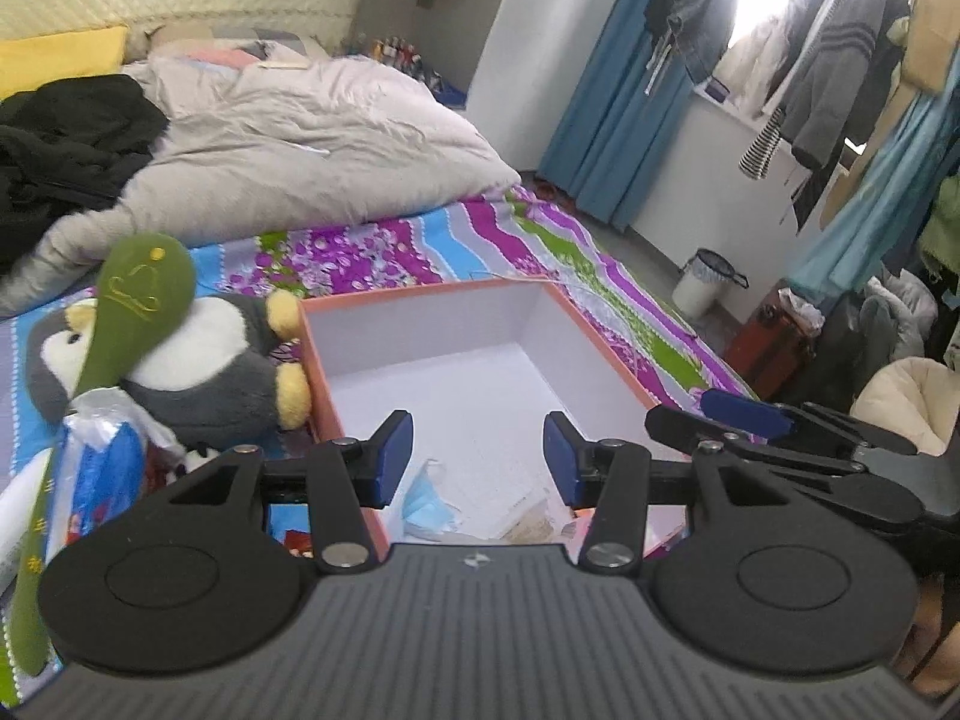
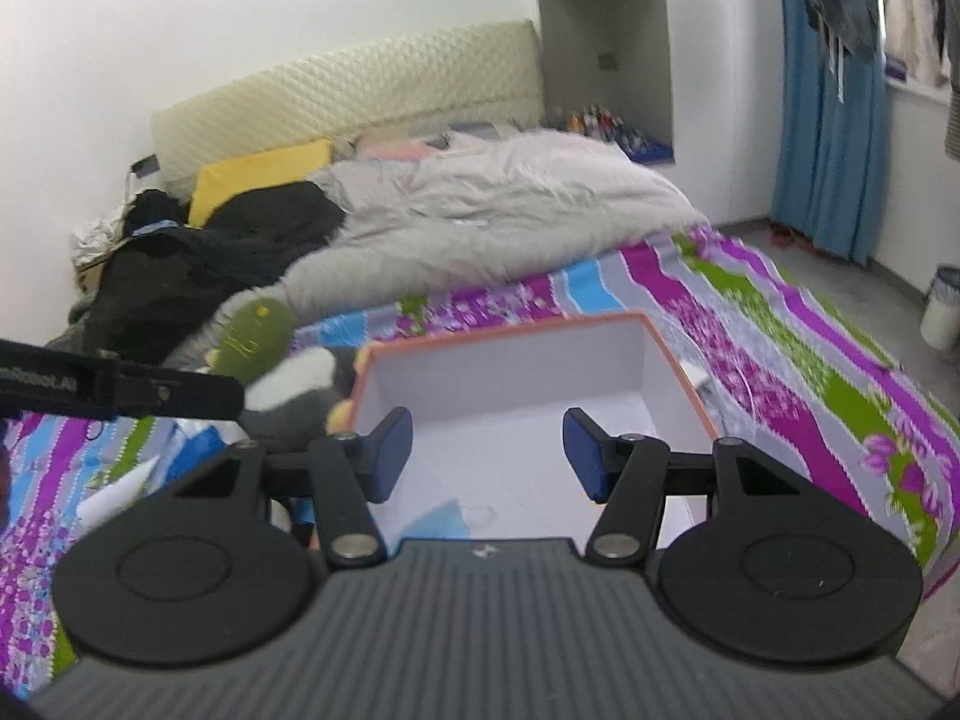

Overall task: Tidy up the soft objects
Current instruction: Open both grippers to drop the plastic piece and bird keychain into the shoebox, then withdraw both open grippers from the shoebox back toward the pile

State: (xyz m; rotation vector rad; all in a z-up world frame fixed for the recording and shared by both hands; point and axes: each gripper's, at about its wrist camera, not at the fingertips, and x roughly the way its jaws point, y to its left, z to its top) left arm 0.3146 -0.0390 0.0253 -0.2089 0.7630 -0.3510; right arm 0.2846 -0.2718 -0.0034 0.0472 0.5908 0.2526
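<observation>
Currently both the left gripper (image 1: 478,459) and right gripper (image 2: 487,456) hover wide and empty over the orange-walled white cardboard box (image 1: 480,324); the grey plush penguin (image 1: 198,360) lies left, so crowded reaches may collide.

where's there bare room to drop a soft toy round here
Free: the far floor of the box beyond the blue mask, and the striped sheet right of it. Crowded: left of the box, around the penguin.

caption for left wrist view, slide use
Open left gripper above an orange-rimmed box holding a blue face mask; penguin plush lies beside it on the bed.
</observation>
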